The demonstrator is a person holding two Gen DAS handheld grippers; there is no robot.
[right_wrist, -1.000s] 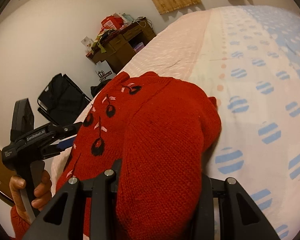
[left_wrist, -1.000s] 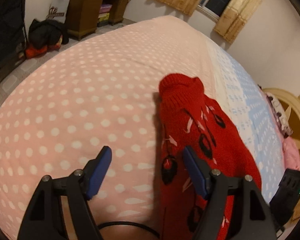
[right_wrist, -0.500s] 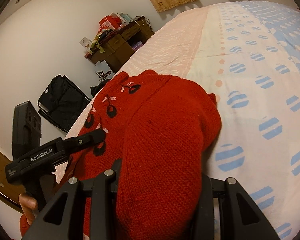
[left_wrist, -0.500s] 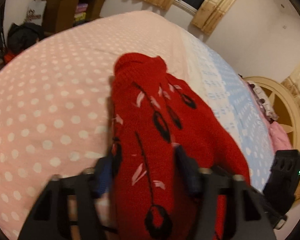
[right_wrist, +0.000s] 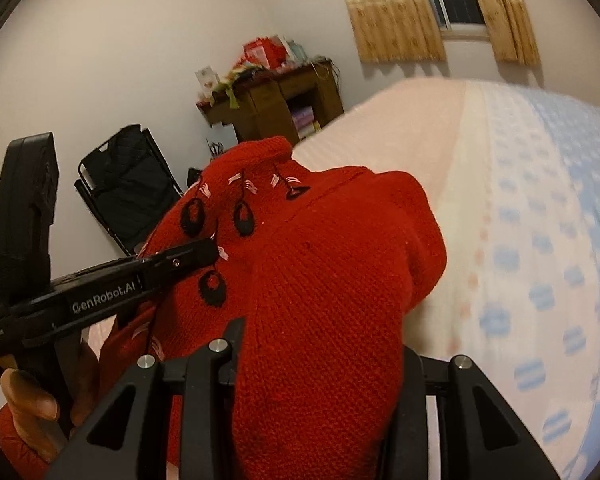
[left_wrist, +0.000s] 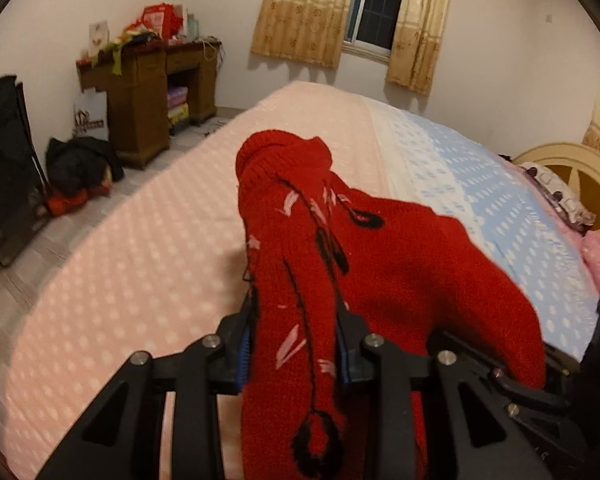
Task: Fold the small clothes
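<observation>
Left claw (left_wrist: 294,348): jaws drawn close on a bunched fold of the red sweater (left_wrist: 340,240), the blue pads (left_wrist: 244,350) pressing the knit from both sides; the cloth rises from the grip toward 12 o'clock and spills over the claw toward 6 o'clock. Right claw (right_wrist: 320,364): a thick fold of the sweater (right_wrist: 324,272) fills the space between its fingers, so it appears clamped on the plain-knit part, though the fingertips are hidden by cloth; the left claw (right_wrist: 188,258) enters this view from 9 o'clock, gripped by the hand (right_wrist: 32,396), and bites the cherry-patterned side.

Sweater: held up by both claws above the bed (left_wrist: 140,260); its collar end points to 12 o'clock in both views; whether any part touches the cover cannot be told. Beyond it, a desk (left_wrist: 148,88) at 10 o'clock and a window (left_wrist: 380,4) at 12 o'clock in the left view.

Progress: judged early; the garment is gathered and lifted, not yet laid flat, and no neat fold shows; spreading, folding and setting down remain.

Change: one second ago the left claw was open over the cover beside the sweater, which lay on the bed; it has since closed on the patterned edge, and both views now tilt up toward the walls, the sweater raised.
</observation>
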